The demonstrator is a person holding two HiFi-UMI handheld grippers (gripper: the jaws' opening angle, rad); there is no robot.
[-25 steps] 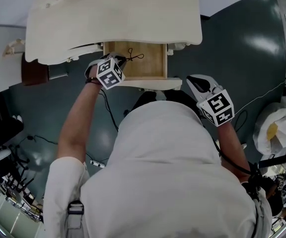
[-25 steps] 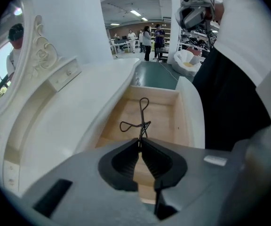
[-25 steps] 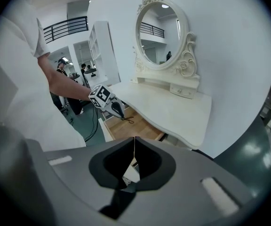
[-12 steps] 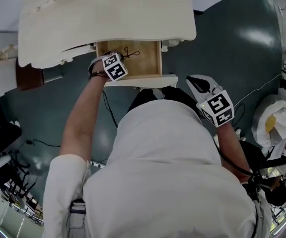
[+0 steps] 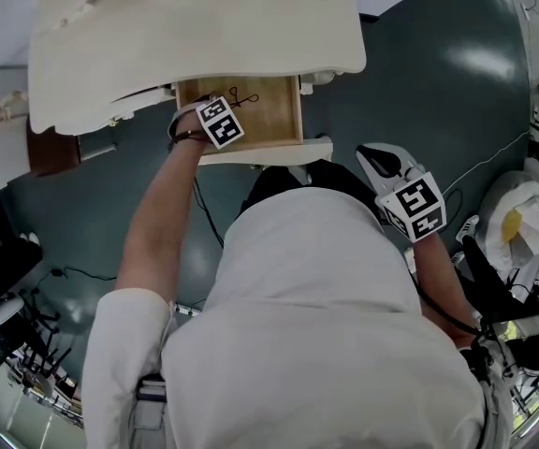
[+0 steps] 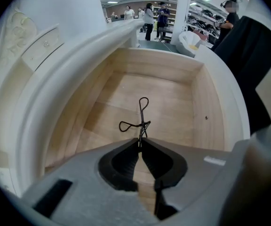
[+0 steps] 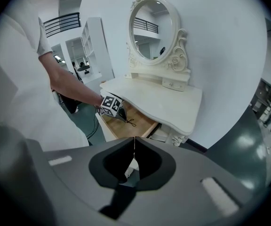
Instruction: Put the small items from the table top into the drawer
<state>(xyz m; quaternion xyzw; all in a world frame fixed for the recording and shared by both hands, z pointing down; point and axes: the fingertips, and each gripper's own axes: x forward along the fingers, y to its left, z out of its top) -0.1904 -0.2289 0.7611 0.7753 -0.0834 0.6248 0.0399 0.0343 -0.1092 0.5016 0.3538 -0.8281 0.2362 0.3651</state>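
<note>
The wooden drawer [image 5: 274,120] of the white dressing table [image 5: 195,36] stands pulled out. My left gripper [image 5: 229,104] reaches down into it, shut on the end of a black wire eyelash curler [image 5: 243,95]. In the left gripper view the jaws [image 6: 139,144] pinch the curler [image 6: 140,119], whose loops point out over the drawer floor [image 6: 173,98]. I cannot tell whether the curler touches the wood. My right gripper [image 5: 374,154] hangs shut and empty over the floor, right of the drawer. Its jaws [image 7: 133,149] meet with nothing between them. No items show on the table top.
An oval mirror [image 7: 152,25] stands at the back of the table. A white bag [image 5: 517,241] with something yellow lies on the dark floor at right. Cables and equipment [image 5: 7,325] crowd the lower left. A dark brown object [image 5: 52,143] sits left of the drawer.
My left gripper has moved further into the drawer with the eyelash curler still pinched. The right gripper has barely moved.
</note>
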